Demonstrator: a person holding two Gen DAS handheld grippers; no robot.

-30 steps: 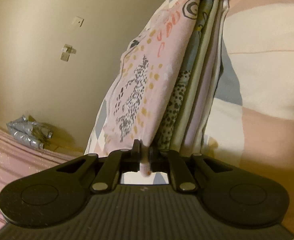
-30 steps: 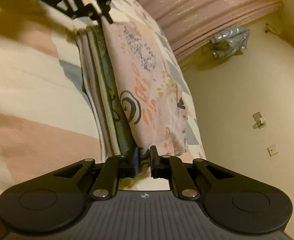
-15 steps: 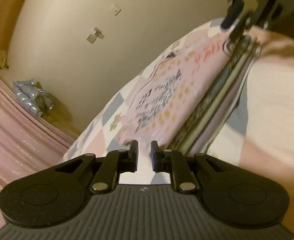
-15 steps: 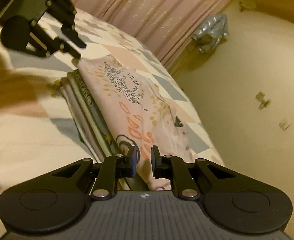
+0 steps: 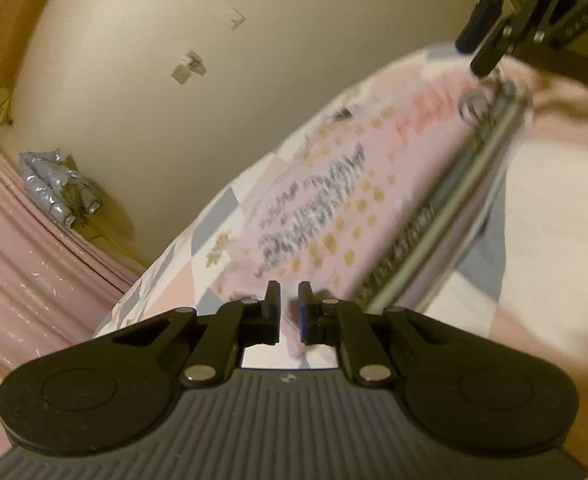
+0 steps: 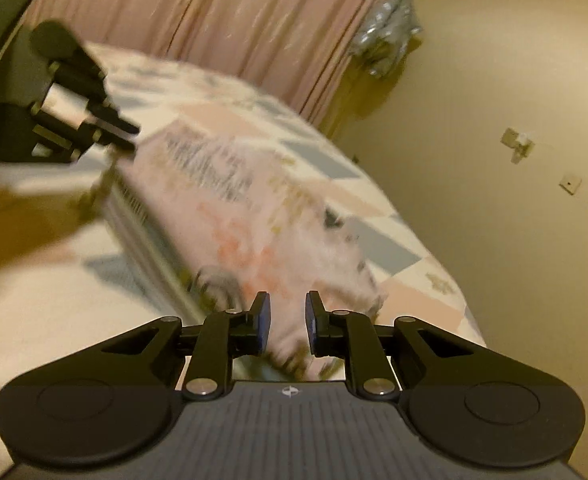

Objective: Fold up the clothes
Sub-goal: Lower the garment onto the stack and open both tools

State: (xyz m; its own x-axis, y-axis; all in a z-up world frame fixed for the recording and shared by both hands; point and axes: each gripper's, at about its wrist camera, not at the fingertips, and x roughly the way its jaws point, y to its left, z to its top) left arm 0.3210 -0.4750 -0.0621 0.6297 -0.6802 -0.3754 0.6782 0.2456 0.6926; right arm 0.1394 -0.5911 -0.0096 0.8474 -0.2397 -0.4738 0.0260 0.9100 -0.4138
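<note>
A folded pink garment (image 5: 334, 200) with a leopard print and orange marks lies on top of a stack of folded clothes (image 5: 450, 204) on the patchwork bed cover. My left gripper (image 5: 288, 308) is open by a narrow gap, just off the garment's near end, with nothing between its fingers. My right gripper (image 6: 287, 316) is open wider, above the other end of the same garment (image 6: 253, 216). Each gripper shows in the other's view: the right one (image 5: 478, 52) over the far corner, the left one (image 6: 129, 136) near the stack's edge (image 6: 141, 220). Both views are motion-blurred.
The stack lies near the edge of the bed cover (image 6: 382, 248) beside a cream wall (image 5: 253, 128) with small wall fittings (image 6: 516, 144). A pink curtain (image 6: 213, 20) hangs behind the bed. A silver foil bundle (image 5: 57, 184) sits in the corner.
Both grippers let go of the pink garment's ends and opened. The garment came down flat on the stack, and both grippers pulled back and up from it.
</note>
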